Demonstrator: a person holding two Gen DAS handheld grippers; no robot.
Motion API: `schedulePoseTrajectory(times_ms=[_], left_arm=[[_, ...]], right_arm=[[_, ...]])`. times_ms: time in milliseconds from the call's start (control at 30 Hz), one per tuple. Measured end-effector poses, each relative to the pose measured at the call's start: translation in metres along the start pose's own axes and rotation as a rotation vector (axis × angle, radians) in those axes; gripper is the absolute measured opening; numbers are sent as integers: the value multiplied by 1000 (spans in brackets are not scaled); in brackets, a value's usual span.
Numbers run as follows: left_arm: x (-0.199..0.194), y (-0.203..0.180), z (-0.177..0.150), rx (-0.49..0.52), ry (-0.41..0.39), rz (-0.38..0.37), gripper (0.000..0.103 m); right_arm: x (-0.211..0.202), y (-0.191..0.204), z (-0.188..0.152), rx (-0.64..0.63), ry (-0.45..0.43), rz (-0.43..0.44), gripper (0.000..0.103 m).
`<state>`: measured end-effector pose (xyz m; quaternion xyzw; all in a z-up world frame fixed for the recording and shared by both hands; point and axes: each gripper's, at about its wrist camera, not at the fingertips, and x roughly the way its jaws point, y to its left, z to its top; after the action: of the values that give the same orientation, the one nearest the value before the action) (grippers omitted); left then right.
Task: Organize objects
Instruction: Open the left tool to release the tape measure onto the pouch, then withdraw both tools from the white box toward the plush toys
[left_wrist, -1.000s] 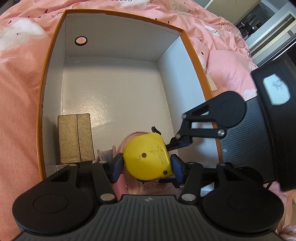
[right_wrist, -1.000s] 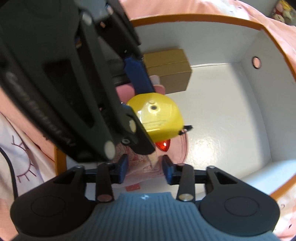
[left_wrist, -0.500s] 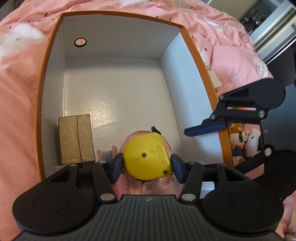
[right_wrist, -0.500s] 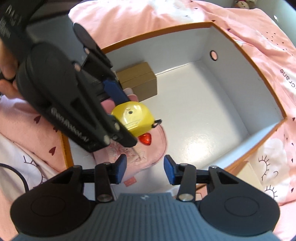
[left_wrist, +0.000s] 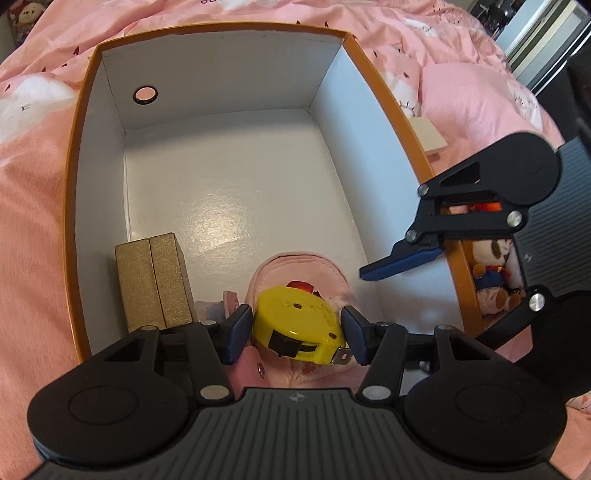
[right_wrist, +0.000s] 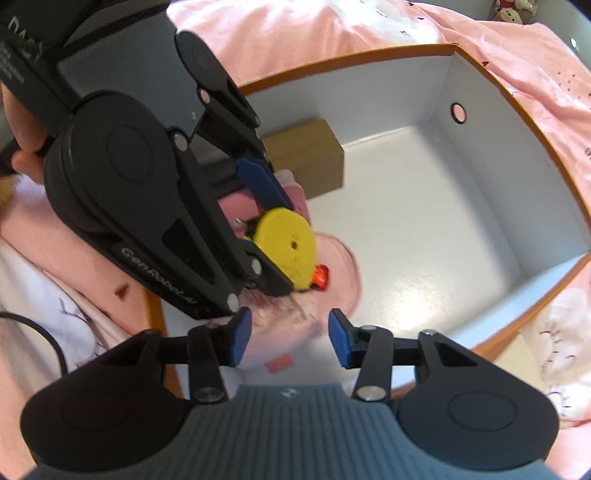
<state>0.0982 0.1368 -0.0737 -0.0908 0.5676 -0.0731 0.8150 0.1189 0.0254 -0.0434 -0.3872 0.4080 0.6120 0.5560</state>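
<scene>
Left wrist view: left claw (left_wrist: 297, 334) clamps yellow tape measure (left_wrist: 299, 325) low over box (left_wrist: 369, 166) near end, right claw (right_wrist: 290, 341) opening, empty, right of it.

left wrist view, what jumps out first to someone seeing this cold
A bright yellow tape measure sits between the left gripper's blue pads, over a pink pouch at the near end of a big white box with an orange rim. A gold box stands in the near left corner. At the right, the right gripper hangs over the rim with its jaws opening and nothing between them.
</scene>
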Motion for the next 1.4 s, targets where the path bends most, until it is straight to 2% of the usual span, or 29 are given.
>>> schedulePoseTrajectory(times_ms=[67,167,267,367,433,500,533,567,600,667,867,1033,1233,1333,1400], left_arm=[[-5,6,-1,-20,-15,-28,65],[-12,10,-3,-36,-27,-49,65],[-16,11,-4,-48,-32,-51,65],[-21,7,-6,-37,-36,-15,60],[-24,2,-7,-13,-40,11,60],[-26,-1,-9,10,-25,70,60],[-25,0,-11,17,-7,98,54],[-25,0,-12,29,-13,104,54],[-26,1,-14,25,-19,96,54],[-27,4,-14,4,-17,90,53],[-28,5,-18,21,-20,135,44],[-27,2,-16,38,-19,157,41],[-26,2,-18,36,-20,161,41],[-26,2,-18,35,-22,161,41],[-25,4,-17,31,-23,159,41]], right_arm=[[11,-5,5,39,-21,50,60],[21,-15,10,86,-41,100,60],[24,-18,13,120,-47,98,60],[26,-18,17,124,-57,62,61],[28,-13,20,94,-58,30,65],[33,-8,22,42,-45,14,66],[37,-5,23,17,-40,3,66],[40,-2,24,-5,-41,-11,66],[43,-1,24,-26,-44,-23,65],[47,-2,25,-28,-41,-23,55],[35,-3,21,-92,-29,28,55],[34,4,18,-162,25,77,55],[41,-9,21,-99,37,99,55],[39,-10,21,-107,48,92,55],[36,-10,21,-118,53,78,59]])
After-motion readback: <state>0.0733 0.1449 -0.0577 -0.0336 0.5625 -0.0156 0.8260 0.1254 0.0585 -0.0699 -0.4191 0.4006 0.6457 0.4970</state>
